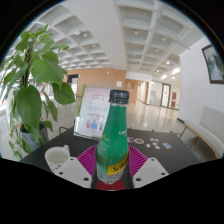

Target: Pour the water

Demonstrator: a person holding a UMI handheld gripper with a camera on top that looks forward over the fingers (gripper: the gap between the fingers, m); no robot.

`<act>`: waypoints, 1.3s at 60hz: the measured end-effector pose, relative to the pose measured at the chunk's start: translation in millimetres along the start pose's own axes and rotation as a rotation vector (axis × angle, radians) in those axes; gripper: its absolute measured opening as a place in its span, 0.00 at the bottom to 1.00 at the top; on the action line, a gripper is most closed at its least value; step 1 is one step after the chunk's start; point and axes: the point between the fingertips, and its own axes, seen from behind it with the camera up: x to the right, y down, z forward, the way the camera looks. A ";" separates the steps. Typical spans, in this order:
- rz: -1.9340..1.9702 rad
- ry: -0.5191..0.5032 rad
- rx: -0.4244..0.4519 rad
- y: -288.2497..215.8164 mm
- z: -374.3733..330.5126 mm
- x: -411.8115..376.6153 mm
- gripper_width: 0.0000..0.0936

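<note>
— Between the fingers (113,166), what is there?
— A green bottle (114,140) with a dark cap. It stands straight up. The pink pads (89,157) sit close on both sides, so the fingers look clamped on it.
— What is under it?
— A dark surface (170,148). A white cup (57,155) sits near the left finger.
— And farther back?
— A standing sign (92,112) is behind the bottle, and a leafy plant (35,85) is off to the left.
</note>
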 end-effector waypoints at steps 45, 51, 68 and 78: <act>0.055 0.071 -0.154 55.3 -49.5 7.6 0.91; 0.051 0.121 -0.151 43.6 -86.9 12.1 0.91; 0.060 0.166 -0.141 21.8 -189.0 -11.7 0.91; 0.083 0.159 -0.150 18.3 -233.5 -30.1 0.91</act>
